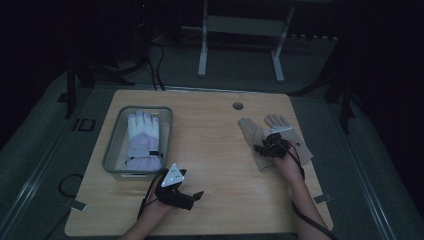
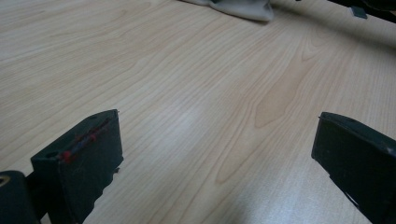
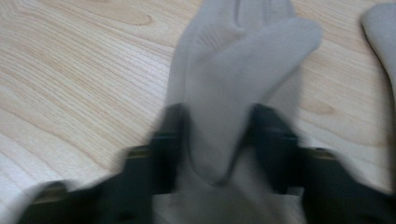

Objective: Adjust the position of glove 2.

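In right gripper view, fingers (image 3: 219,135) pinching beige glove (image 3: 233,74); left gripper (image 2: 215,154) fingers spread w/ nothing between.

Glove: beige glove (image 3: 233,93) lies on the wooden table (image 3: 70,84), folded.
Right gripper (image 3: 217,135): jaws pinch the glove's fold.

Dim lab/test room, wood table (image 1: 215,165), metal stand (image 1: 240,30), floor cables (image 1: 155,65)
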Available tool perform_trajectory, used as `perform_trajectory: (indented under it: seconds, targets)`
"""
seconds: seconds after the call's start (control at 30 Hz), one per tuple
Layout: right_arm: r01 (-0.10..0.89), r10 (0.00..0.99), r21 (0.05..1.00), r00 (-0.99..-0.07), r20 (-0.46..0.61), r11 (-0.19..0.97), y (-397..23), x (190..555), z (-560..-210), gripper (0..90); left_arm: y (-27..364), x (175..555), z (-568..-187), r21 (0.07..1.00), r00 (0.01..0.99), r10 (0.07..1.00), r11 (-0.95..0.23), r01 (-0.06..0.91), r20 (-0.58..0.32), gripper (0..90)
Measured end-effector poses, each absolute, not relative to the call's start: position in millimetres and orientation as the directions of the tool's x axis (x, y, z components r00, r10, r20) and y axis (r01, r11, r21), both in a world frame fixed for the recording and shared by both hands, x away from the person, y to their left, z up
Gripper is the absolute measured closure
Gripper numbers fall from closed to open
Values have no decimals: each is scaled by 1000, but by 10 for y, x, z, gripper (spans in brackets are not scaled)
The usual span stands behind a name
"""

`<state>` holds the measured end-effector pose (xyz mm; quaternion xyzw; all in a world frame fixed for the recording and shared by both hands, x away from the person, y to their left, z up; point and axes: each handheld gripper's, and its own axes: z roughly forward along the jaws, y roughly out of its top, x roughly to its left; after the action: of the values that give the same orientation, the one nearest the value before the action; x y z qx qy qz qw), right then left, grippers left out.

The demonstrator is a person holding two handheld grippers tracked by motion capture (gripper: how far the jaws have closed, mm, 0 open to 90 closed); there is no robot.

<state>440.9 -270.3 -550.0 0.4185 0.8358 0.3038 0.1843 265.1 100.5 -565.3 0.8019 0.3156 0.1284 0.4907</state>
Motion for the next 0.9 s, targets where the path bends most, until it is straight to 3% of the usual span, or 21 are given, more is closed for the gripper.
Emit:
perform_trajectory:
  seconds: [0.07, 0.13, 0.4, 0.67, 0.9]
  targets:
    - [611, 827, 649, -561, -51, 454, -2672, 4387, -5476, 747, 988, 2641, -5662, 866, 770, 628, -321, 383, -108, 20]
    - [634, 838, 642, -545, -26, 432, -2633, 4366, -5462, 776, 967, 2623, -5669, 863, 769, 630, -327, 384, -104, 20]
    - [645, 830, 691, -545, 119, 325, -2408, 4280, -5197, 798, 910, 2585, -5673, 863, 776, 622, -332, 382, -104, 21]
    - [607, 846, 759, -512, 147, 235, -2119, 4147, -4882, 799, 921, 2588, -5667, 871, 773, 625, -317, 375, -105, 20]
    - [619, 867, 762, -471, 164, 192, -1852, 4155, -4893, 799, 935, 2580, -5646, 882, 773, 628, -310, 354, -90, 21]
